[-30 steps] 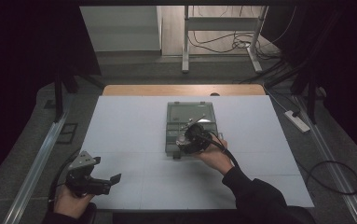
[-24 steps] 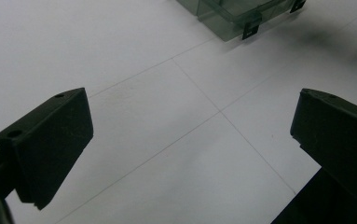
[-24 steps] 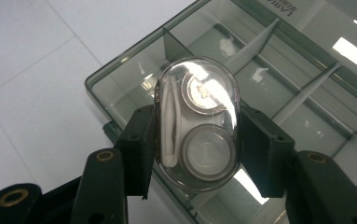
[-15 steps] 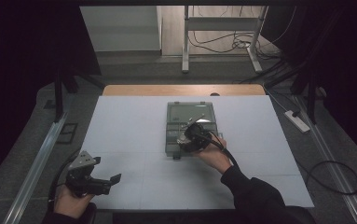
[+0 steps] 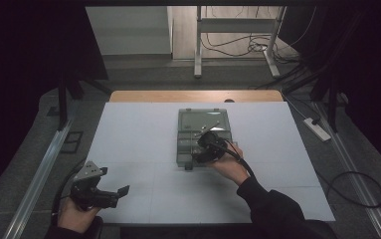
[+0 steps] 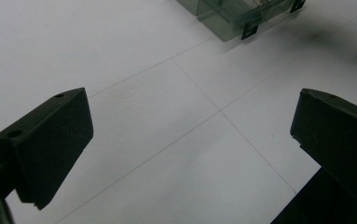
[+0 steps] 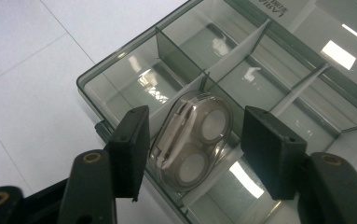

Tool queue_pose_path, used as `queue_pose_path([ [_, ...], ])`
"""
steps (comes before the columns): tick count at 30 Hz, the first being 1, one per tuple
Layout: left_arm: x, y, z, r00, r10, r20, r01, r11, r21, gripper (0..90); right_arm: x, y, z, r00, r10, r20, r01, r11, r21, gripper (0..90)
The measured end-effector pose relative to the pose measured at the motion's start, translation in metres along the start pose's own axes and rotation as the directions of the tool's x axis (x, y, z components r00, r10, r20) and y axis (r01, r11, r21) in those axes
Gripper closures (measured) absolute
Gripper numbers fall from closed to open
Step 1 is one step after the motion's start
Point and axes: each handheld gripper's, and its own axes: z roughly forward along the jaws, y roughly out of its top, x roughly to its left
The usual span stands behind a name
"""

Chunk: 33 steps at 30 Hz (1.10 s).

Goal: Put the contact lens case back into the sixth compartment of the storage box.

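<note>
Now the right claw (image 7: 192, 154) has just been opening, releasing the clear case (image 7: 192, 142) between its jaws.

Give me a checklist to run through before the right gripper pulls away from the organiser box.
1. Small clear oval case rests in a compartment of the smoky transparent plastic organiser box: ok, though it lies tilted against a divider.
2. Right gripper released: ok; its jaws have just been opening, and gaps show on both sides of the case.
3. Case fully seated flat: cannot tell.
4. Box lid open and clear of the gripper: ok.
5. Left gripper out of the way: ok; open, over the white table sheet, apart from the box.
</note>
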Motion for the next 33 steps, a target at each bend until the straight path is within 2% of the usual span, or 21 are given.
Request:
queue_pose_path([
  [7, 0.000, 0.000, 0.000, 1.0000, 0.000, 0.000, 0.000, 1.0000, 0.000, 0.0, -0.001, -0.001, -0.004, 0.9999, -0.010, -0.013, 0.009, 1.000, -0.010, 30.1],
  [13, 0.000, 0.000, 0.000, 1.0000, 0.000, 0.001, 0.000, 1.0000, -0.001, 0.0, -0.001, -0.003, -0.012, 0.9986, -0.027, -0.045, 0.026, 0.999, -0.027, 23.0],
  [21, 0.000, 0.000, 0.000, 1.0000, -0.002, 0.001, 0.002, 1.0000, -0.002, 0.0, -0.005, -0.010, -0.022, 0.9964, -0.026, -0.080, 0.023, 0.999, -0.034, 17.8],
  [33, 0.000, 0.000, 0.000, 1.0000, -0.001, 0.004, 0.001, 1.0000, -0.002, 0.0, -0.003, -0.020, -0.038, 0.9936, -0.034, -0.108, 0.030, 0.999, -0.043, 12.1],
])
